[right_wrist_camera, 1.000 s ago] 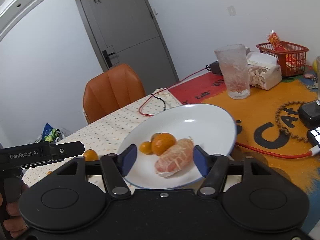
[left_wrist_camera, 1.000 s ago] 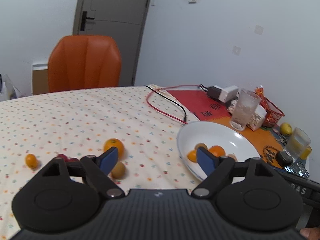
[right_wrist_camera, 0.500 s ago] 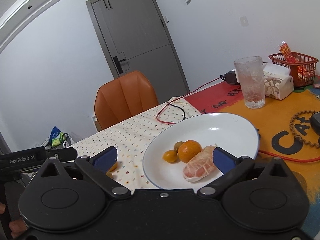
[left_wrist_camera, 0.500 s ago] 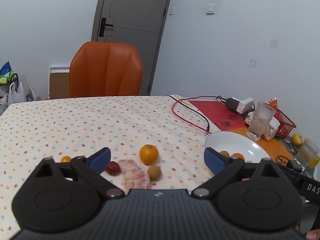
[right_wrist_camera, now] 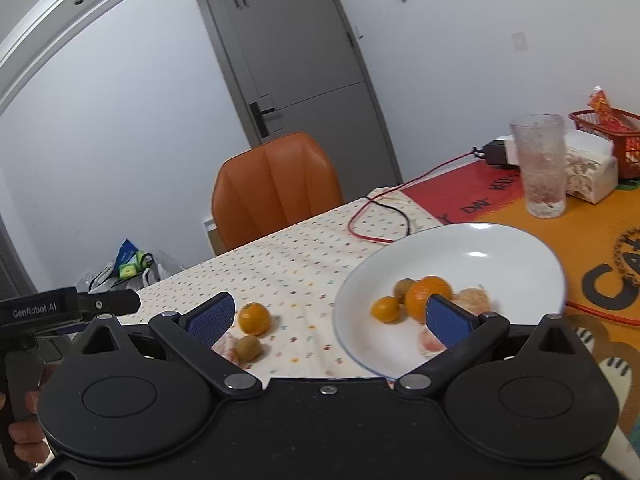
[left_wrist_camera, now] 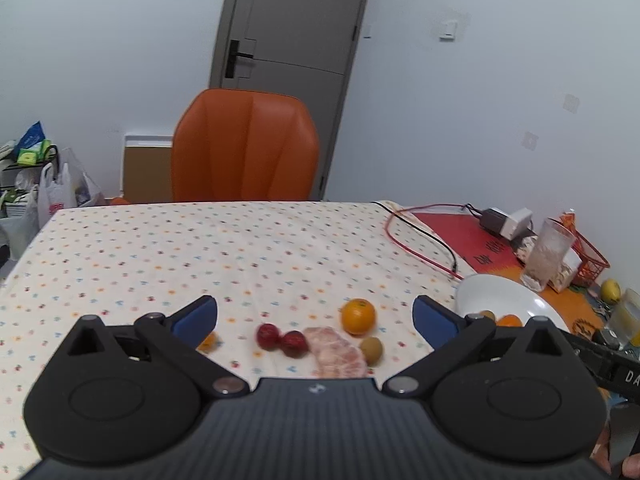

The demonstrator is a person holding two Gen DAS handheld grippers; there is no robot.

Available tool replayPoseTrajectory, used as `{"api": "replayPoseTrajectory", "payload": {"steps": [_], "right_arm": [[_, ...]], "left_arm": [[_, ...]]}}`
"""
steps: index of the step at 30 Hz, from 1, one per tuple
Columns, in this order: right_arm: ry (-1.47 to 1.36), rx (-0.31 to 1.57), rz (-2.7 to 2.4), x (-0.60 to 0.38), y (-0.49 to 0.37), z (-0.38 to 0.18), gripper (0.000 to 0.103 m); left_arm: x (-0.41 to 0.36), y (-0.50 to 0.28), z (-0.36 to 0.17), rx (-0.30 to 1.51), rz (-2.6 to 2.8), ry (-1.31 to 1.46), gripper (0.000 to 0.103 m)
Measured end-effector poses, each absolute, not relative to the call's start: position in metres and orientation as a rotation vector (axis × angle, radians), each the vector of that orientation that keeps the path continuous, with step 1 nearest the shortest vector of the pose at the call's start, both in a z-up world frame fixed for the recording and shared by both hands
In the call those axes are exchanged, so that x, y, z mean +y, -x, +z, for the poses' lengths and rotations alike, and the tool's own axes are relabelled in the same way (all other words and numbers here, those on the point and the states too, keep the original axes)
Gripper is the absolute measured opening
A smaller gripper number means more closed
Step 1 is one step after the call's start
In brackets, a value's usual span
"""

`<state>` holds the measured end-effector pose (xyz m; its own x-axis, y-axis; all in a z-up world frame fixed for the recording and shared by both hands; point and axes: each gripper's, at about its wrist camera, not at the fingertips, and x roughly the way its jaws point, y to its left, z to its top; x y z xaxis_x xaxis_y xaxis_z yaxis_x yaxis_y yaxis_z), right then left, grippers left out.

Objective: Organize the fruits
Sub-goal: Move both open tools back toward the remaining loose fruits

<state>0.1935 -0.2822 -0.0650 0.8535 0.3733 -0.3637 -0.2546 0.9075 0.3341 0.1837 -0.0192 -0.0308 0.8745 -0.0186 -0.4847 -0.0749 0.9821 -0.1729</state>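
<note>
My left gripper [left_wrist_camera: 315,317] is open and empty above loose fruit on the dotted tablecloth: an orange [left_wrist_camera: 358,316], a kiwi [left_wrist_camera: 371,350], a peeled pomelo piece [left_wrist_camera: 338,350], two red fruits [left_wrist_camera: 282,338] and a small orange fruit [left_wrist_camera: 208,341]. My right gripper [right_wrist_camera: 330,315] is open and empty in front of the white plate [right_wrist_camera: 500,248]. The plate holds an orange [right_wrist_camera: 426,294], a small orange fruit [right_wrist_camera: 385,309], a kiwi [right_wrist_camera: 403,288] and a peeled piece [right_wrist_camera: 474,300]. The right wrist view also shows the loose orange [right_wrist_camera: 254,318] and kiwi [right_wrist_camera: 248,348].
An orange chair [left_wrist_camera: 245,148] stands behind the table. A red cable [left_wrist_camera: 412,236], a charger [left_wrist_camera: 504,220], a glass [right_wrist_camera: 542,164], a tissue box [right_wrist_camera: 590,172] and a red basket [right_wrist_camera: 608,136] sit right of the plate on an orange mat [right_wrist_camera: 592,216].
Both grippers have pulled back and swung left. The loose fruit now lies between the left fingers. The right gripper let go of the peeled piece, which lies on the plate.
</note>
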Motion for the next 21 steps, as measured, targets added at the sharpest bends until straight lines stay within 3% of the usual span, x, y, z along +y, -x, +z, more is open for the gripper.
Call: {"api": "replayPoseTrajectory", "payload": {"steps": [16,21], "right_arm": [[-0.251,0.498,0.455,-0.232,-0.203,-0.068,0.103],[-0.232,0.505,0.476,-0.218,-0.208,-0.069,0.095]], "left_arm": [[0.022,-0.178,-0.041,0.515,0.055,0.219,0.1],[0.03,-0.181,-0.045,0.515,0.062,0.223,0.097]]}}
